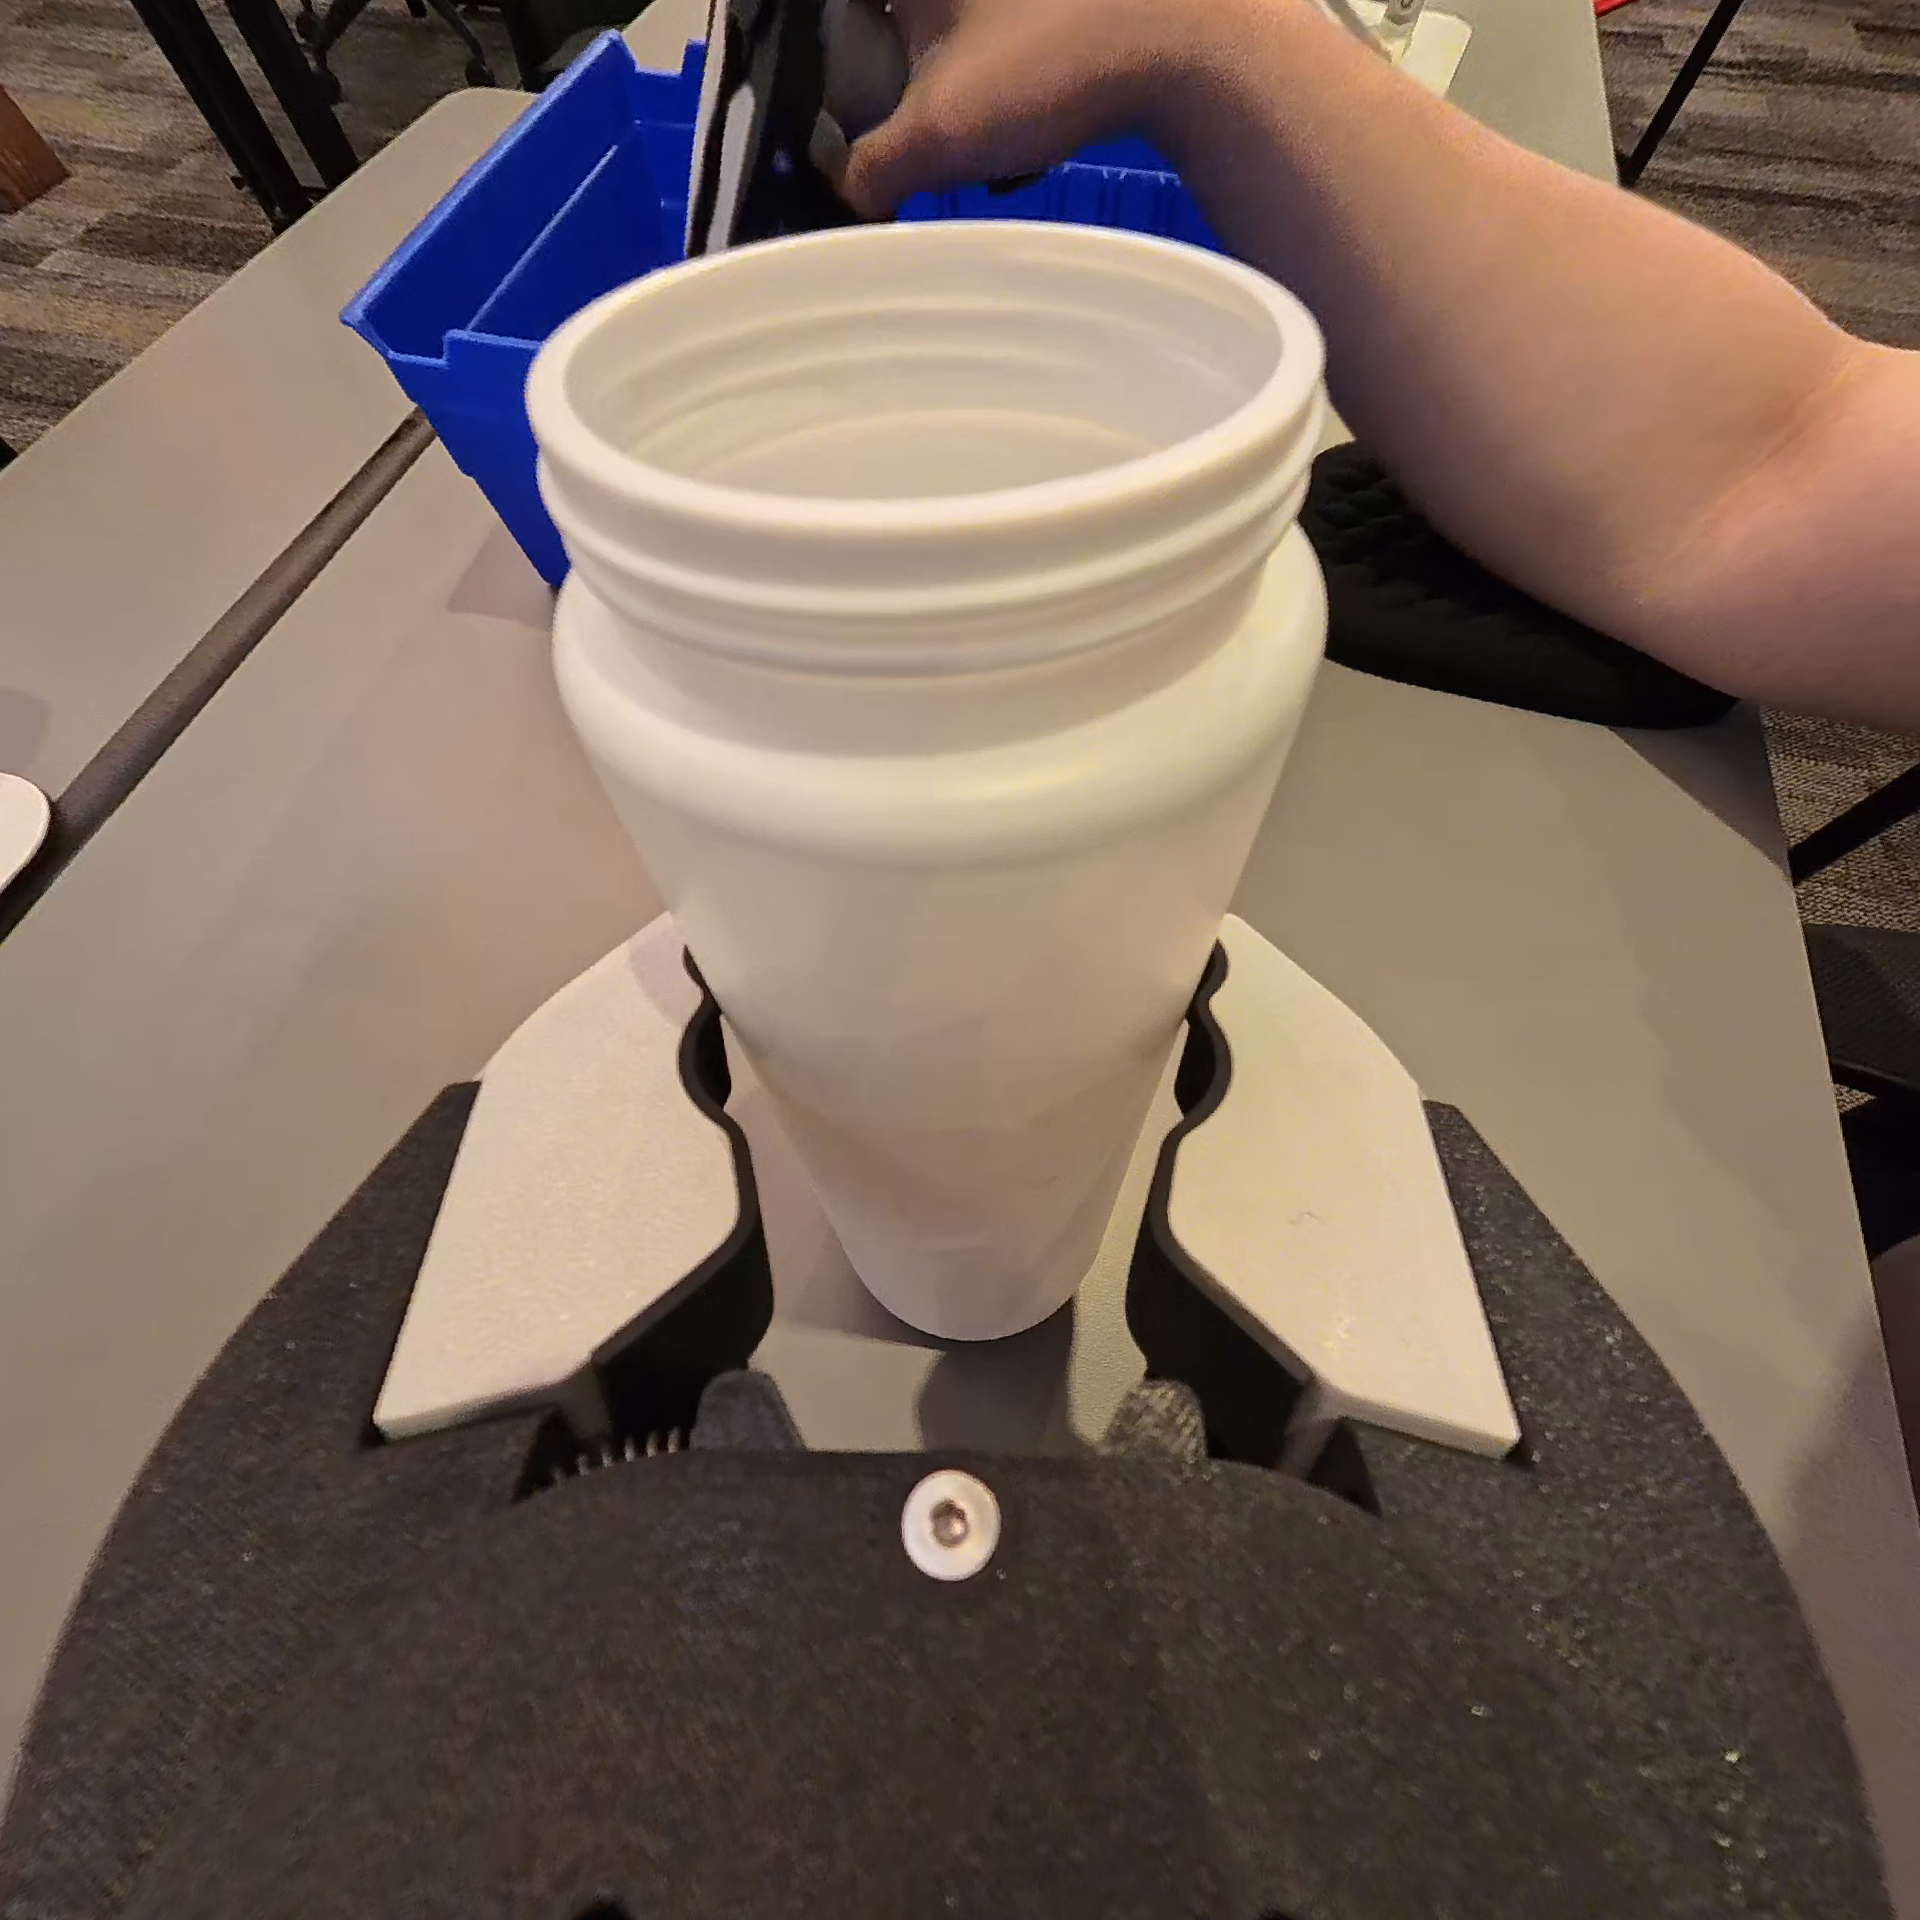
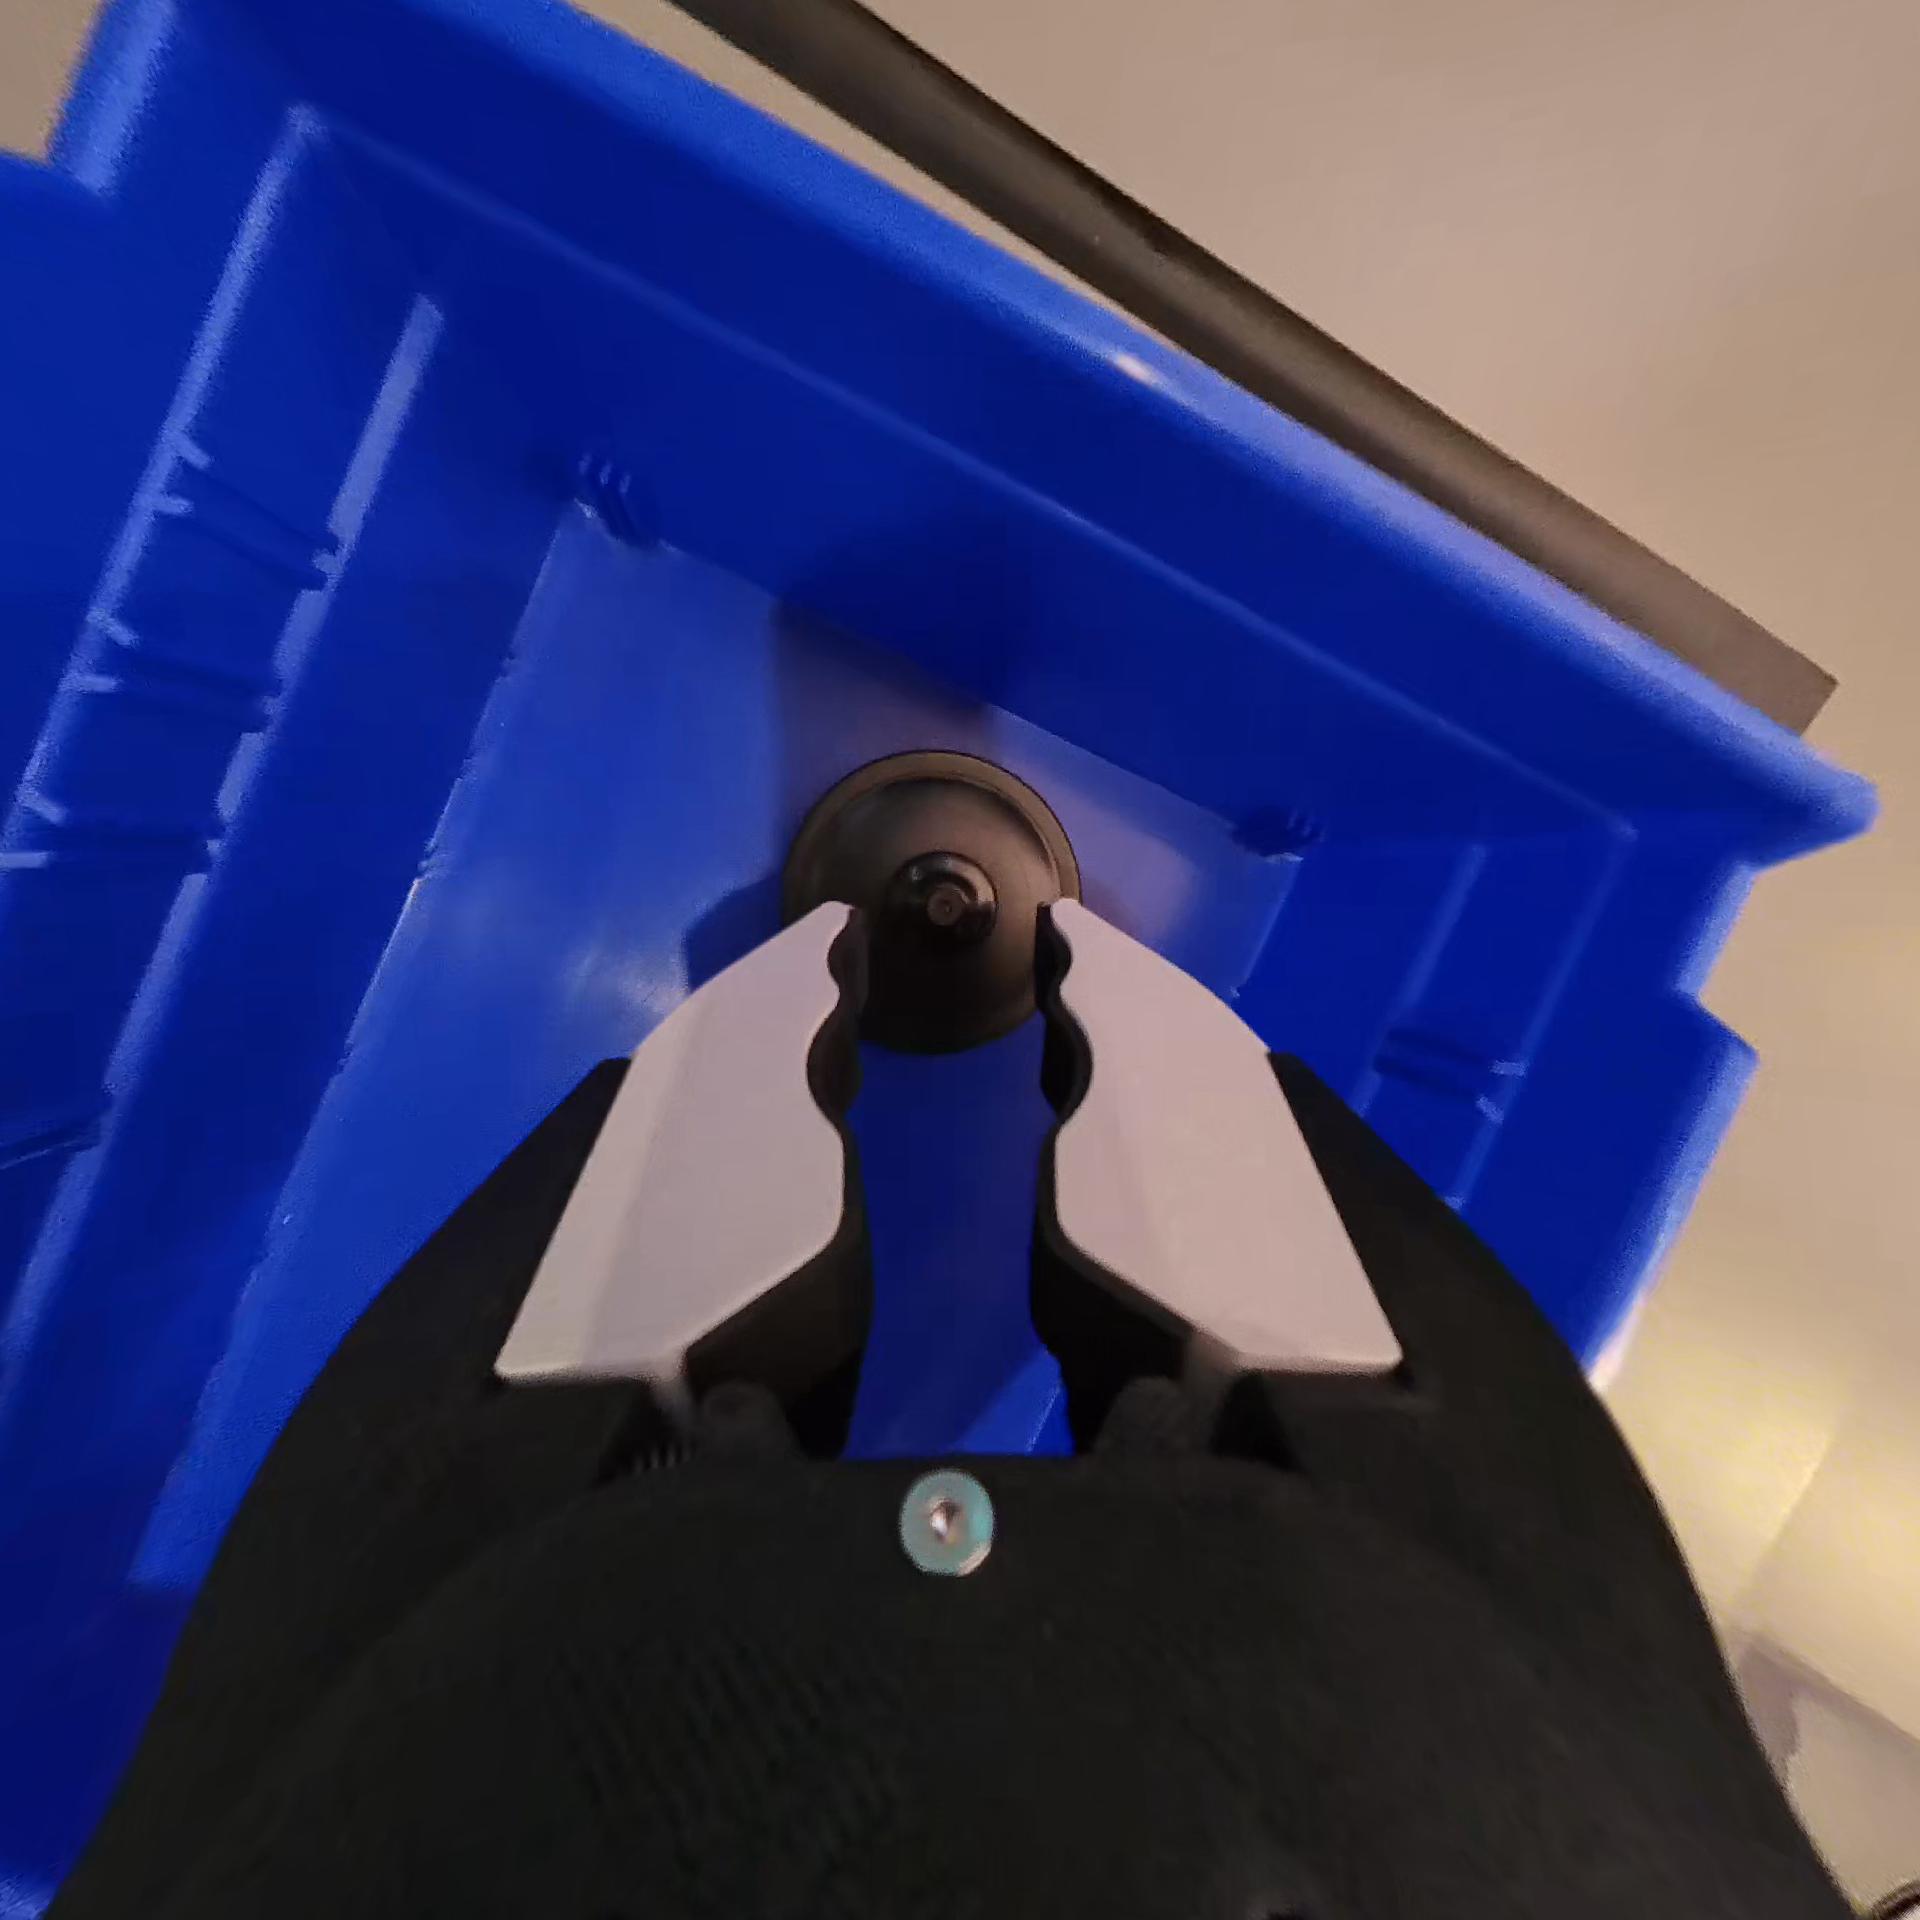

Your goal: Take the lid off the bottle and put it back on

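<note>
White lidless bottle [image 1: 935, 883] clamped in left gripper [image 1: 951, 1049], right gripper [image 2: 943, 966] pinching black lid [image 2: 930, 894] inside blue bin [image 2: 623, 520]

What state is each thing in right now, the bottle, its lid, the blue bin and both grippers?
White bottle: upright on the table, mouth open, lid off.
Black lid: inside the blue bin, between the right gripper's fingertips.
Blue bin: on the table behind the bottle, top open.
Left gripper: shut on the bottle's lower body.
Right gripper: reaching into the bin, jaws around the lid; contact unclear.
</note>
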The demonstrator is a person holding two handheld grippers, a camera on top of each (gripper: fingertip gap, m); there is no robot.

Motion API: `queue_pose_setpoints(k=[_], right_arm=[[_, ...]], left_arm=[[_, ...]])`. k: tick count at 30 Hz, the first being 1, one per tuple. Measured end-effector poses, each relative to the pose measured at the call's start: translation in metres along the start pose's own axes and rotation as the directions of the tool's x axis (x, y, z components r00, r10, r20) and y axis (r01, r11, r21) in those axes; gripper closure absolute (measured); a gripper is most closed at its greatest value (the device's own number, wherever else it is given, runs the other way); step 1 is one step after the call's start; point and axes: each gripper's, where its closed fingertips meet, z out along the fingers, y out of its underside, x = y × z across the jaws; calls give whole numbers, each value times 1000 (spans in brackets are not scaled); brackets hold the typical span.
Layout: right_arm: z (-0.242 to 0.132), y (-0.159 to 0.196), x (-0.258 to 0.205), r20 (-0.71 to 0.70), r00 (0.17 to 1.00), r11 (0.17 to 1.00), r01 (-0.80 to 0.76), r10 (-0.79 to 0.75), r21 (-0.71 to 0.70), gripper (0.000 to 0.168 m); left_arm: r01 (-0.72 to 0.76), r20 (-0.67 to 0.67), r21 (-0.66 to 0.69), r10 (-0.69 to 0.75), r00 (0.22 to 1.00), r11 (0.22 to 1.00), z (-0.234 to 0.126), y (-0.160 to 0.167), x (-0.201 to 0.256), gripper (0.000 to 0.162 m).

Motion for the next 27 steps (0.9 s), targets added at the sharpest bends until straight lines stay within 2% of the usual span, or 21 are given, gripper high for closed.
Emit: queue_pose_setpoints(k=[4,6,8,12,18,20,22,24,27], right_arm=[[11,5,-3,32,999,999,-32,32,-28,134],[14,7,-1,36,998,998,-51,52,-28,142],[14,9,2,42,994,994,-99,100,-40,142],[9,24,27,-74,979,977,-198,192,-82,143],[3,21,32,-89,972,973,-224,218,-57,140],[-18,1,31,-94,975,980,-195,199,50,137],[-57,-37,24,-114,982,959,-120,154,258,137],[-107,-77,-1,-101,991,871,-27,88,491,137],[-174,-116,-76,36,995,670,37,-95,742,123]], left_arm=[[1,-2,-3,-1,1000,1000,1,1,0,76],[4,-3,-3,-4,1000,1000,1,1,-1,76],[3,-2,-3,-3,1000,1000,1,1,-1,76],[2,-3,-3,-2,1000,1000,1,1,0,76],[4,4,3,-4,1000,1000,0,0,-2,76],[8,17,25,-9,1000,1000,-2,-3,-4,76],[16,37,64,-19,999,998,-7,-10,-10,76],[21,71,119,-30,997,993,-16,-19,-18,76],[43,103,196,-64,993,980,-40,-36,-31,76]])
